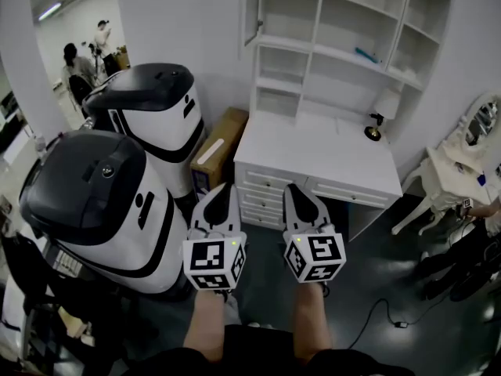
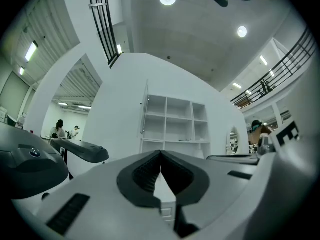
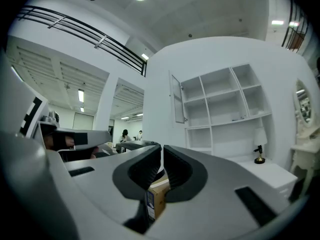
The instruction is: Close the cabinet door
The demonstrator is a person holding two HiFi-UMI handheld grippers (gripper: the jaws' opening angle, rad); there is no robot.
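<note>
a nearer white-and-black machine is seen just left of the left gripper's fingers, and a farther machine of the same kind is set beyond it, ahead and to the left of those fingers. a cardboard box is leant beside the left end of a white desk, just ahead of the left fingertips. the left gripper is held roughly level; its jaws are pressed together tip to tip and nothing is gripped. the cabinet door is found well beyond and above the left fingertips, at the upper left compartment of the shelf unit; it is swung open, edge-on, and is touched by neither gripper. the right gripper is held level beside the left one, its jaws drawn shut with only a thin slit left between the pads, and nothing is held there; the box is merely seen through the gap lower down. a small lamp is stood on the desk, ahead and to the right of the right fingertips. a white chair is placed farther right, well apart from them.
</note>
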